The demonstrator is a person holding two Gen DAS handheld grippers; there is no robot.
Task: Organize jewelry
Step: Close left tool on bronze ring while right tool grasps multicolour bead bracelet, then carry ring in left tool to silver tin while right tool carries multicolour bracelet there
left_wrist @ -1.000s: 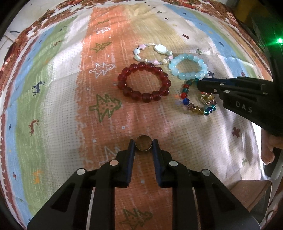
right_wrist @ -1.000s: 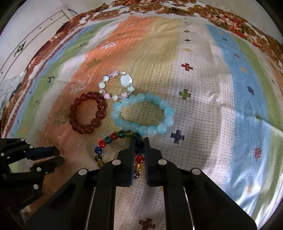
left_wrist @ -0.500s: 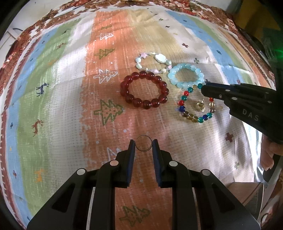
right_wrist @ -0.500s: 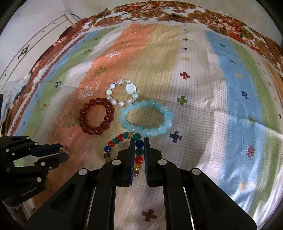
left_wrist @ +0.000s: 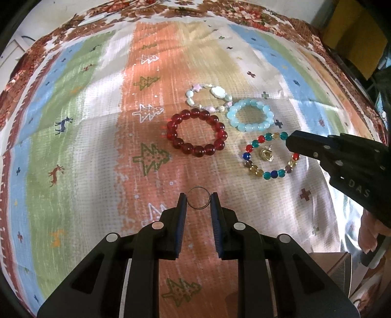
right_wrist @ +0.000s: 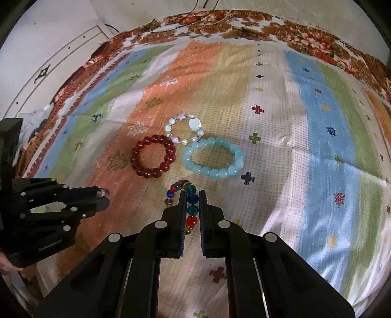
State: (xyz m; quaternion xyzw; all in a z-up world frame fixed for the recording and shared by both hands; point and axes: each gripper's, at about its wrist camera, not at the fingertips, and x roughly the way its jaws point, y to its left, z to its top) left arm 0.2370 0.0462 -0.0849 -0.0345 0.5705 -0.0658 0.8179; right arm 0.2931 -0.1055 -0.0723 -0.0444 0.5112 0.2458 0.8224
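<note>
My left gripper [left_wrist: 199, 200] is shut on a thin metal ring [left_wrist: 199, 201] and holds it above the cloth. My right gripper [right_wrist: 192, 195] is shut on a multicoloured bead bracelet [right_wrist: 191, 210], lifted off the cloth; the left wrist view shows it as a loop [left_wrist: 268, 156] at the right gripper's tip [left_wrist: 290, 141]. A small gold earring [left_wrist: 267, 154] lies within that loop. A dark red bead bracelet [left_wrist: 197, 132], a pale blue bead bracelet [left_wrist: 251, 118] and a pastel shell bracelet [left_wrist: 207, 97] lie together on the cloth.
A striped patterned cloth [left_wrist: 73, 122] covers the table, with a floral border [right_wrist: 244, 22] at the far edge. A white cabinet [right_wrist: 48, 61] stands at the left. A yellow object [left_wrist: 354, 49] stands beyond the right edge.
Both grippers have risen away from the cloth. The right one has lifted the multicoloured bracelet, uncovering the gold earring. The left one still grips the ring.
</note>
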